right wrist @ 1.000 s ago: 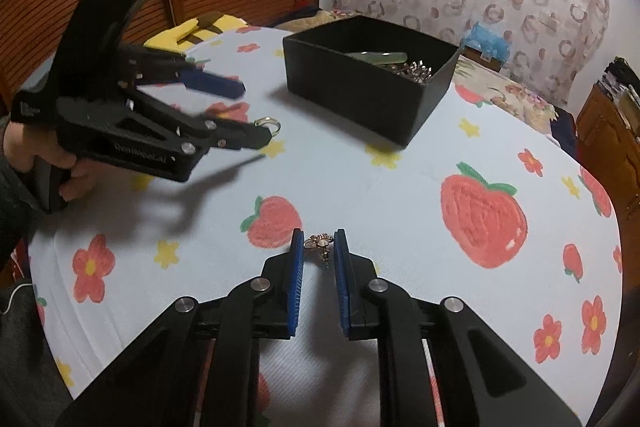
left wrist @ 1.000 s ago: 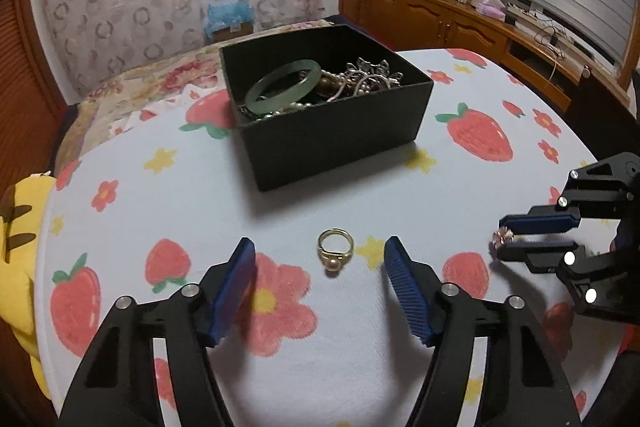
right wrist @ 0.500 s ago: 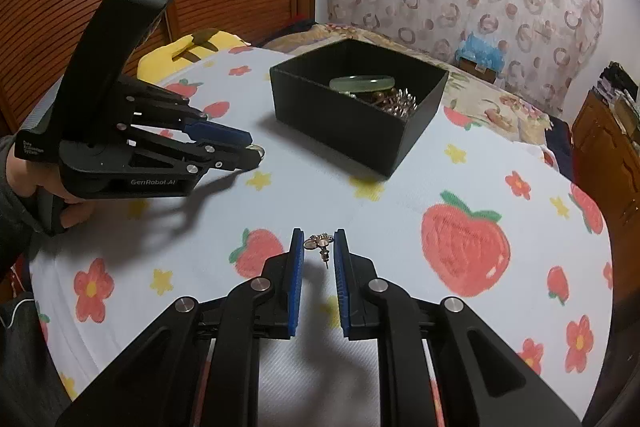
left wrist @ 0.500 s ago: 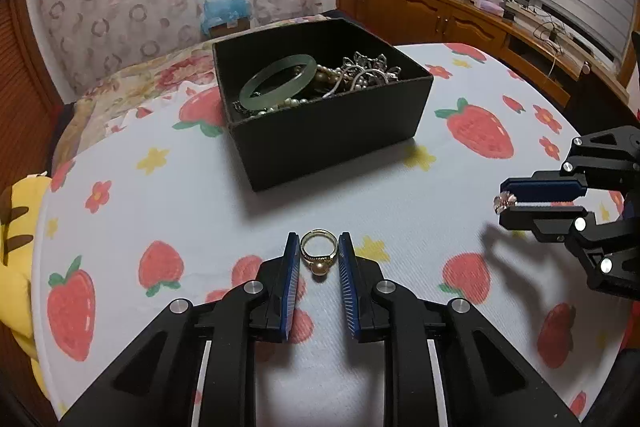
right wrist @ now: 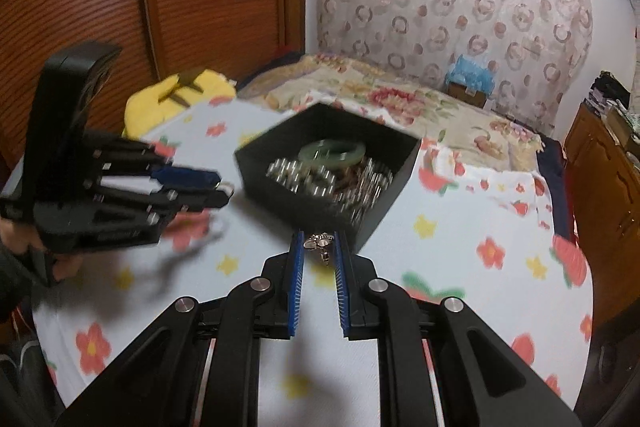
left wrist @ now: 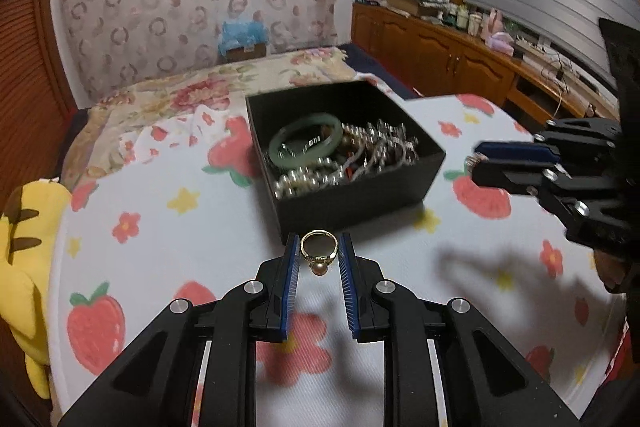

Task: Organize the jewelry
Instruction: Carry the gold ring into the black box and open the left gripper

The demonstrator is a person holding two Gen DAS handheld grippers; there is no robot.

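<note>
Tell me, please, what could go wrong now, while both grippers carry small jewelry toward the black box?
1. The gold pearl ring is pinched only at its band edges by the left gripper; it could slip and roll off the round table.
2. The small earring sits at the very tips of the right gripper, so it may drop short of the black box.
3. Both grippers near the box together and could collide.

Yellow plush toy (left wrist: 24, 259), strawberry tablecloth (left wrist: 160, 227) (floral)

We count two grippers (left wrist: 319, 251) (right wrist: 319, 242), one gold ring (left wrist: 319, 250), one earring (right wrist: 319, 242), one black box (left wrist: 360, 203), one green bangle (left wrist: 306, 143), and one yellow plush toy (left wrist: 24, 247).
</note>
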